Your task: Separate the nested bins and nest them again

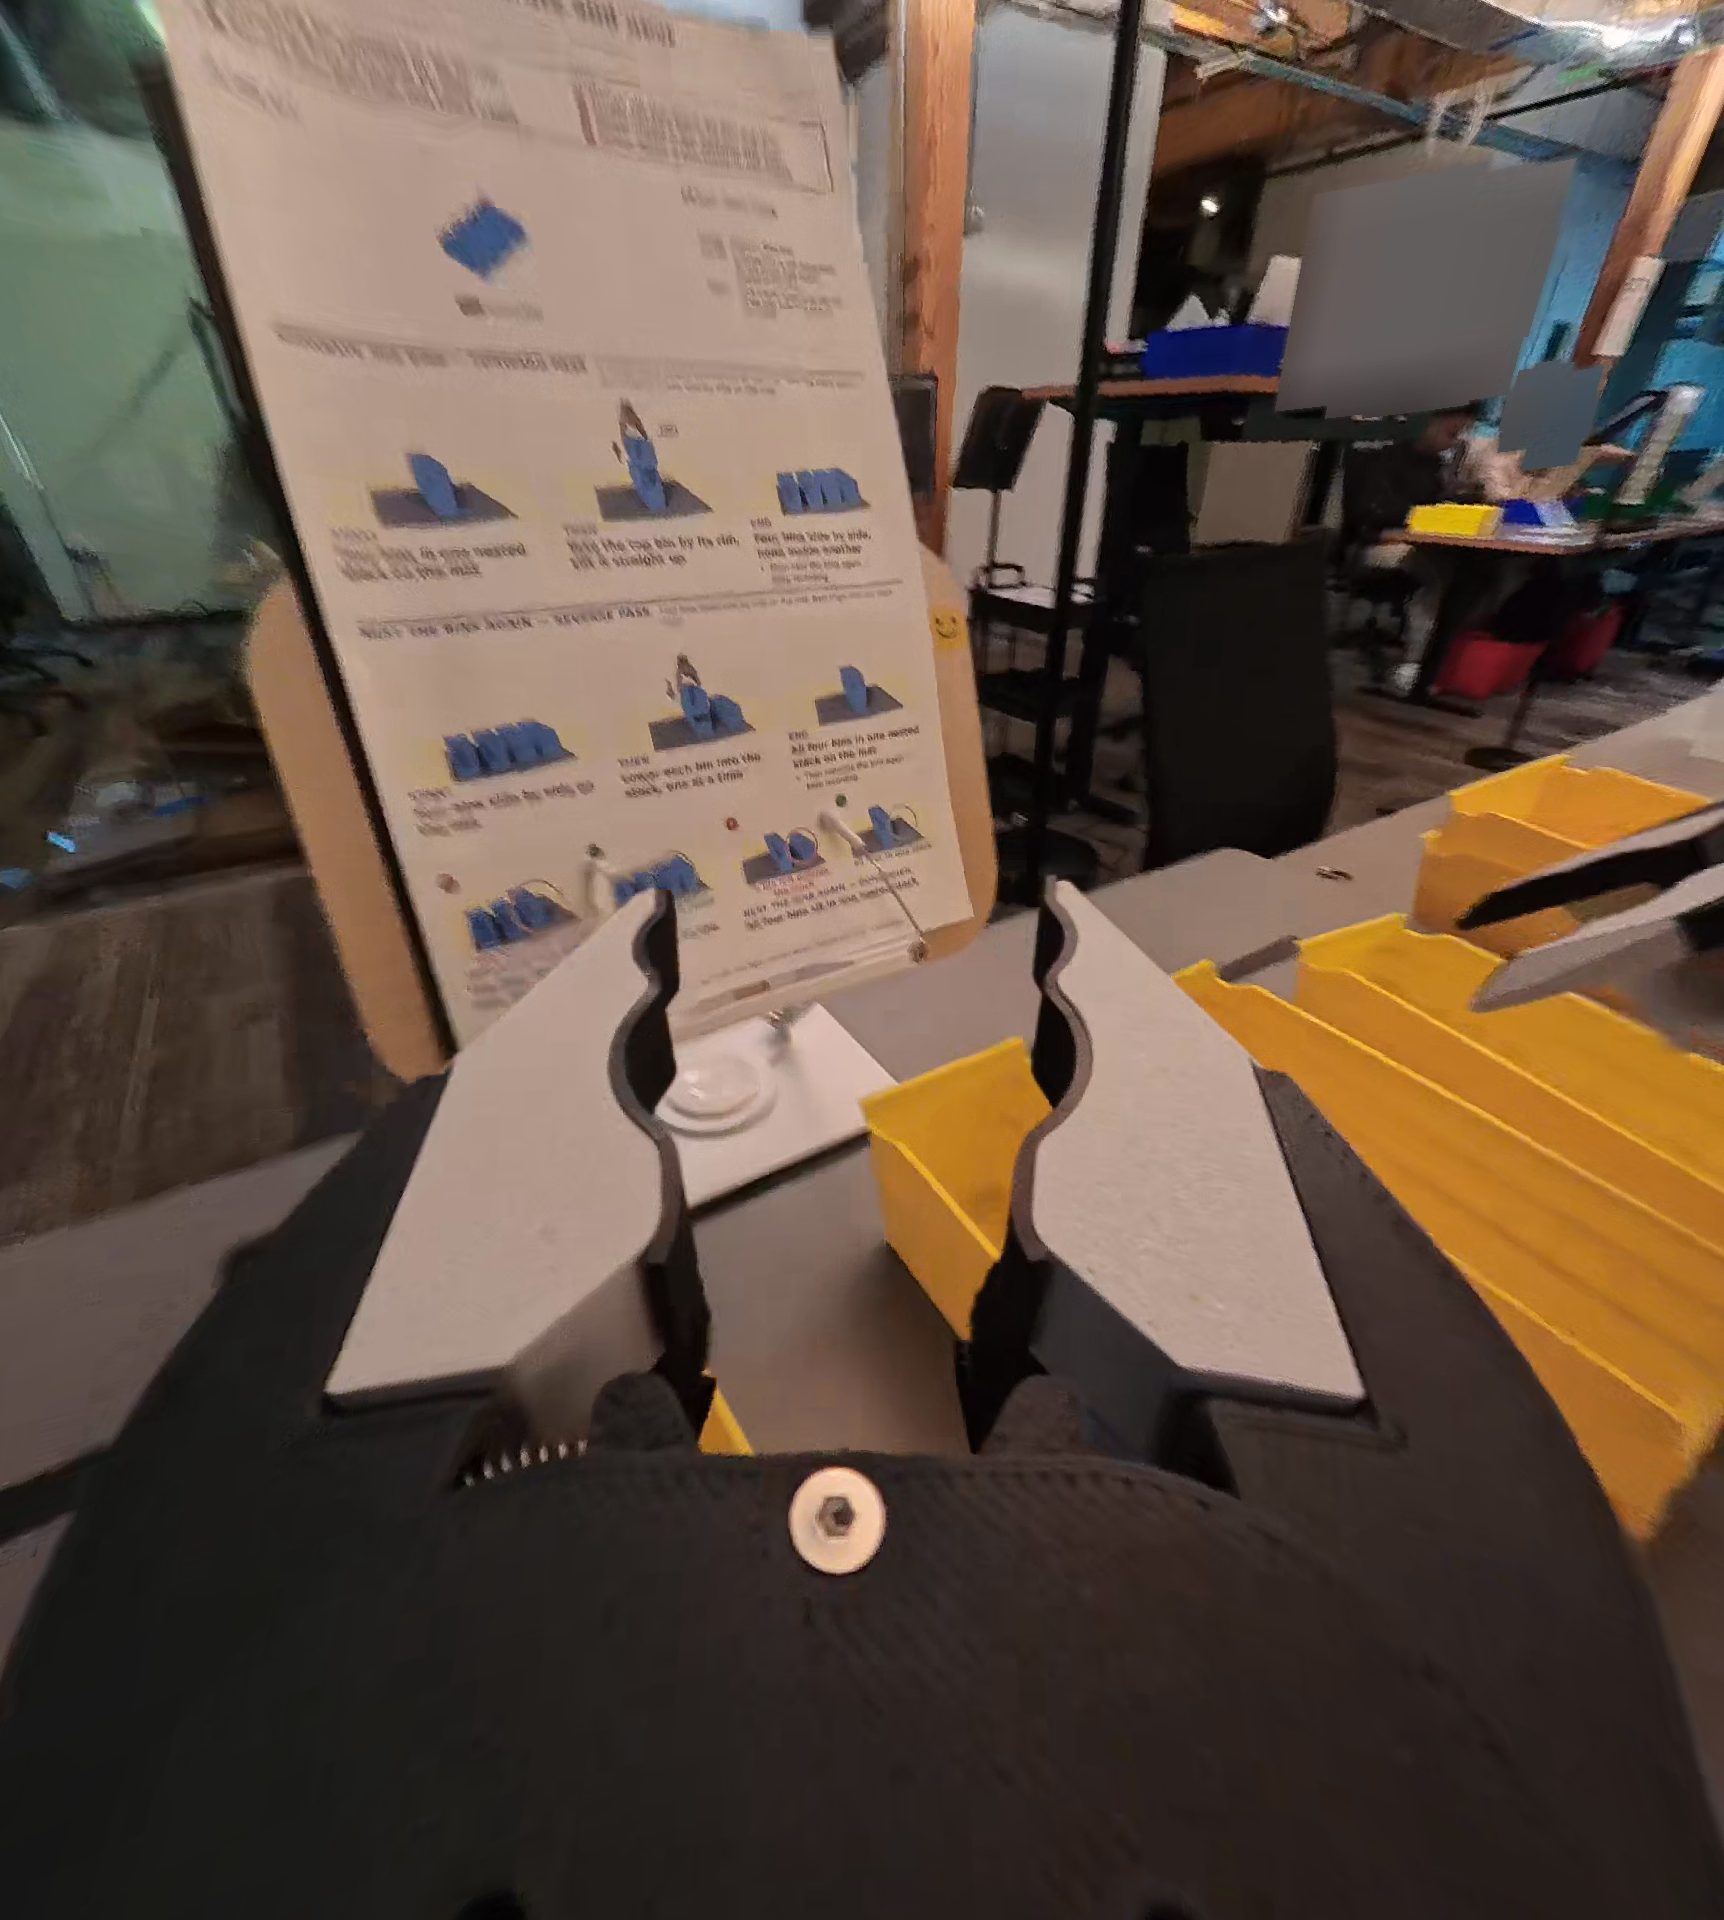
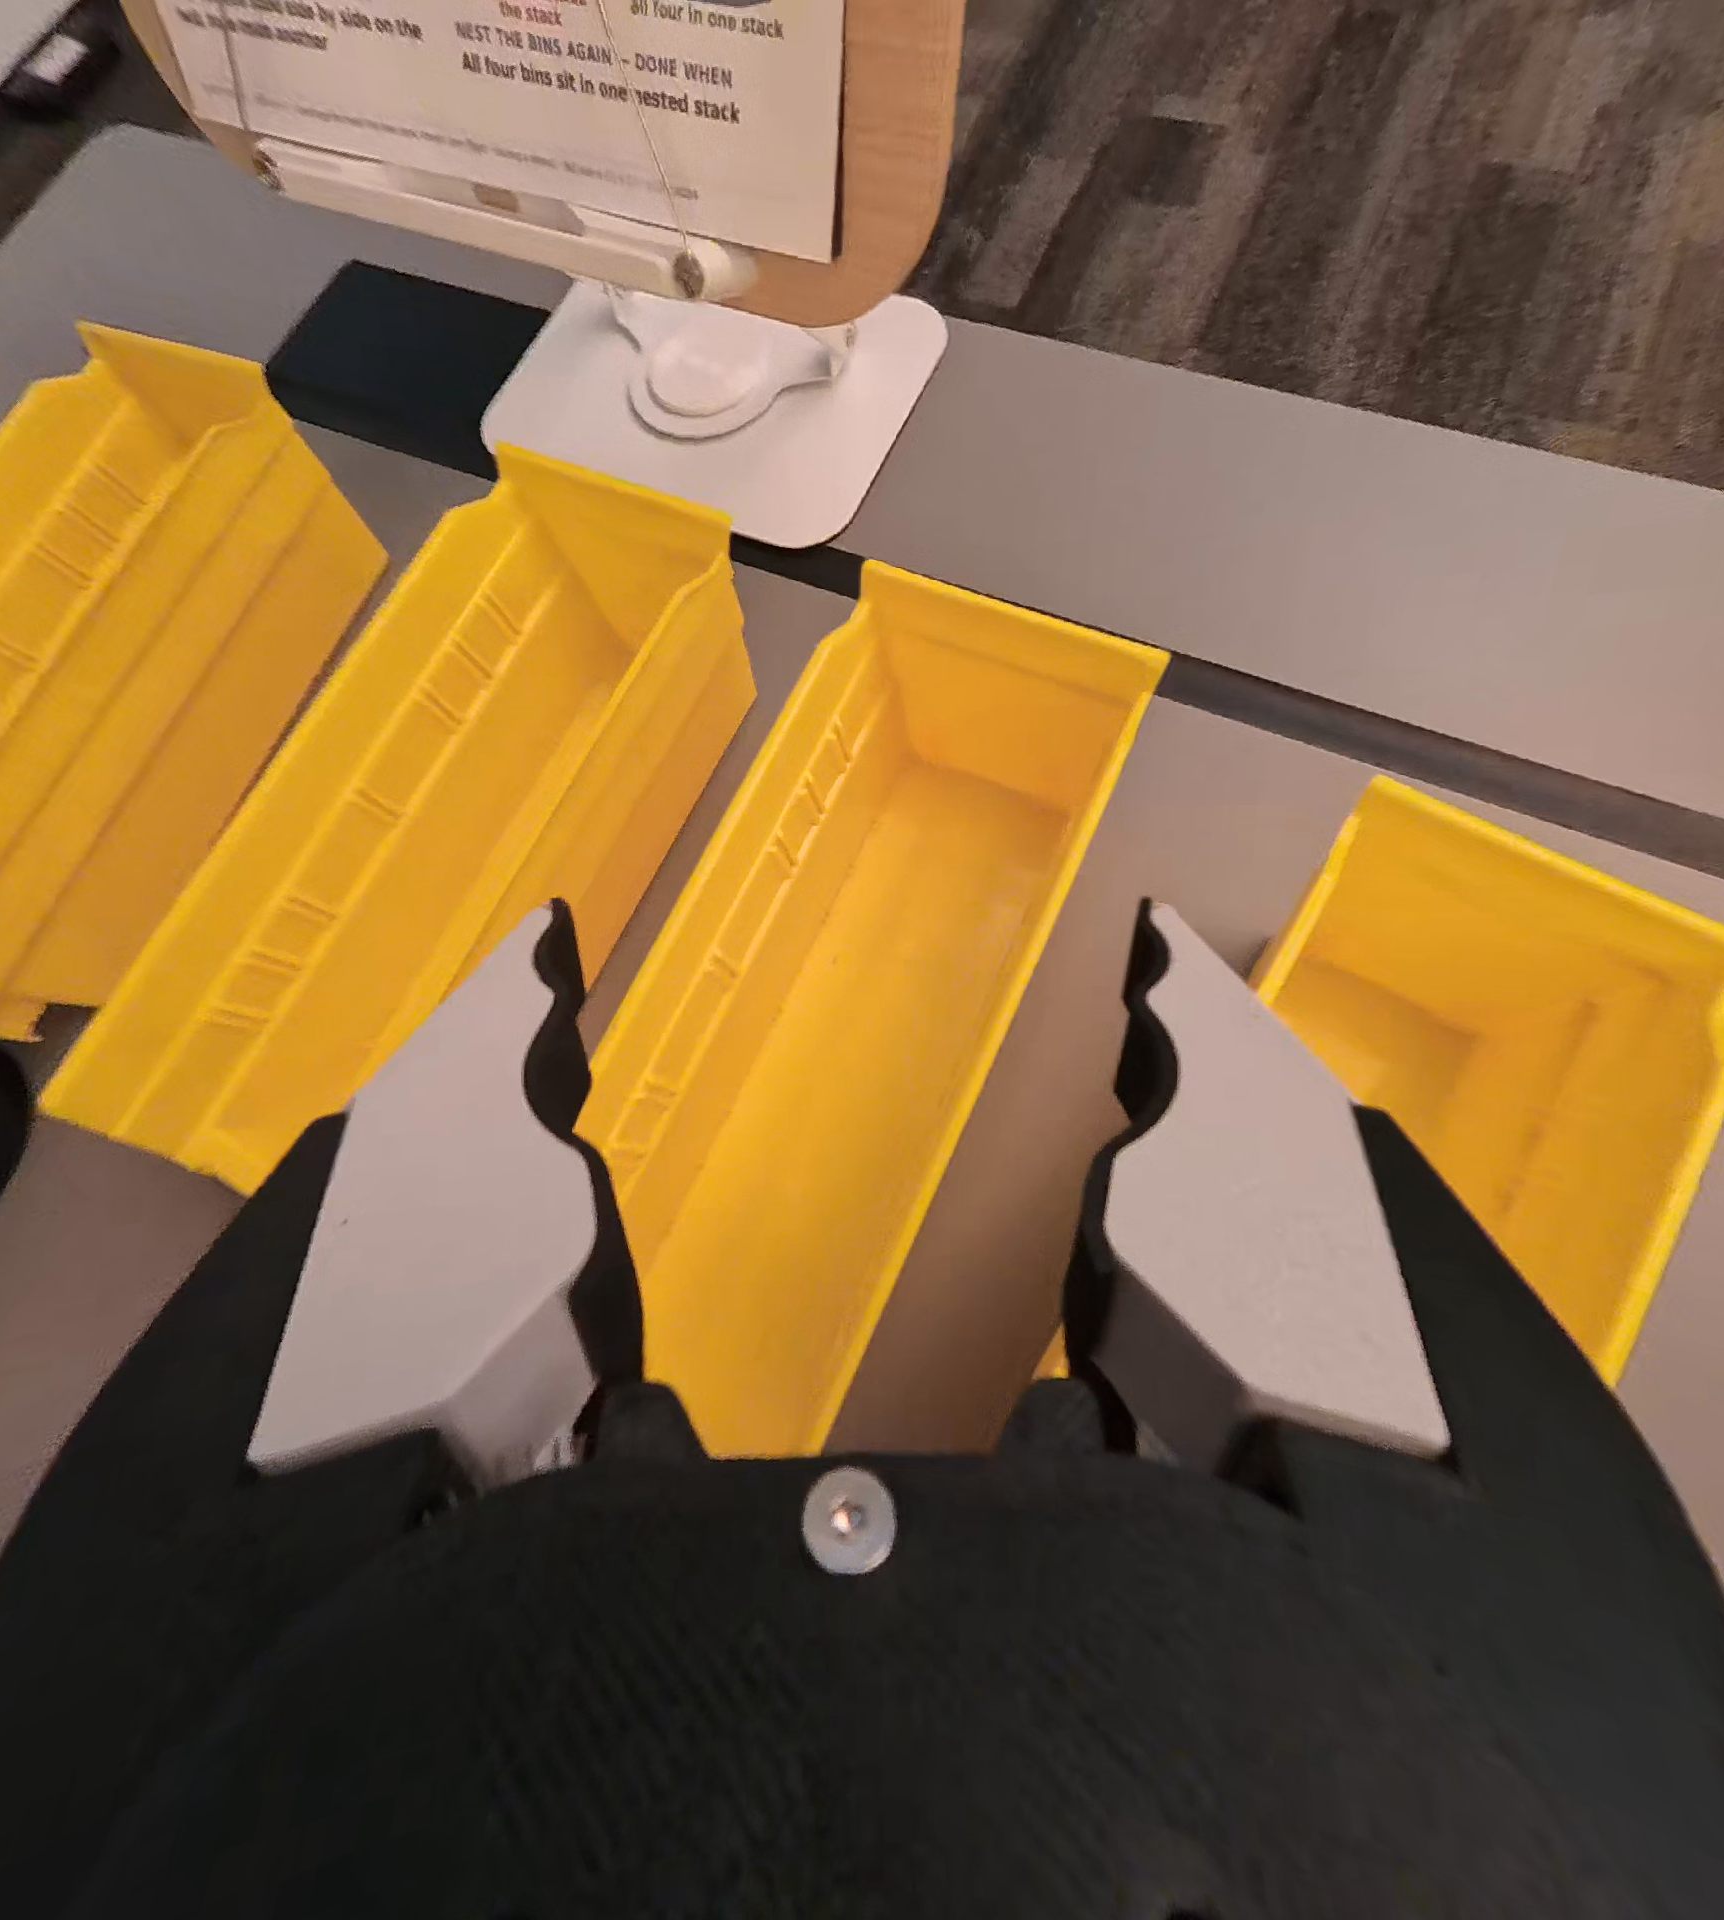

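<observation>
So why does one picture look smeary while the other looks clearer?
Left wrist view: the instruction sheet and room behind are motion-blurred, straight lines bowed by the wide lens. Right wrist view: the yellow bins look sharper under even light, softening towards the edges.

A printed instruction sheet (image 1: 567, 499) stands clipped to a wooden board (image 2: 889, 208) on a white stand (image 2: 723, 416) behind the yellow bins (image 2: 868, 987). It bears headings, captions and small pictures, probably blue bins. A yellow smiley sticker (image 1: 948, 627) sits on the board beside it.
</observation>
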The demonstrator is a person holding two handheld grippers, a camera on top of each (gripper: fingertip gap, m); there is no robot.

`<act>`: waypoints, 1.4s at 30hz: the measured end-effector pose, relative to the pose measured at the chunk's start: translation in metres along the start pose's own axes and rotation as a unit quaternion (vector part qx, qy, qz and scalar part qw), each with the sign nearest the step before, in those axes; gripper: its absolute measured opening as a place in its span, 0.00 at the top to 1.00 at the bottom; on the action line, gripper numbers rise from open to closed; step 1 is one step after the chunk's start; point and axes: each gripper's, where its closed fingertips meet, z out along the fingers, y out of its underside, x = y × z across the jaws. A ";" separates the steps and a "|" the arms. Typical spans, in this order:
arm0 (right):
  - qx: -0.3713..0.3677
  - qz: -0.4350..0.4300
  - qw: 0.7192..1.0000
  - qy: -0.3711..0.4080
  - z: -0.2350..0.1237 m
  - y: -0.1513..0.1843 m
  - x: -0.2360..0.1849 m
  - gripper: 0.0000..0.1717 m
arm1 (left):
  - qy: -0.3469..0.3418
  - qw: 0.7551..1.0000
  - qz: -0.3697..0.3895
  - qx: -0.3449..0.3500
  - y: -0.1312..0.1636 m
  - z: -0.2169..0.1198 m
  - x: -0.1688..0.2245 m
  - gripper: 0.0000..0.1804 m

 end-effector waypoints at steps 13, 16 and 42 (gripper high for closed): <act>-0.179 0.042 0.979 0.090 0.073 0.062 -0.012 0.17 | 0.184 0.974 -0.092 -0.096 0.020 -0.001 0.069 0.63; -0.235 0.051 0.965 0.103 0.086 0.078 -0.006 0.17 | 0.213 0.967 -0.081 -0.116 0.024 -0.007 0.083 0.63; -0.306 0.056 0.943 0.120 0.029 -0.022 -0.100 0.32 | 0.220 0.963 -0.157 -0.007 -0.027 -0.065 0.034 0.65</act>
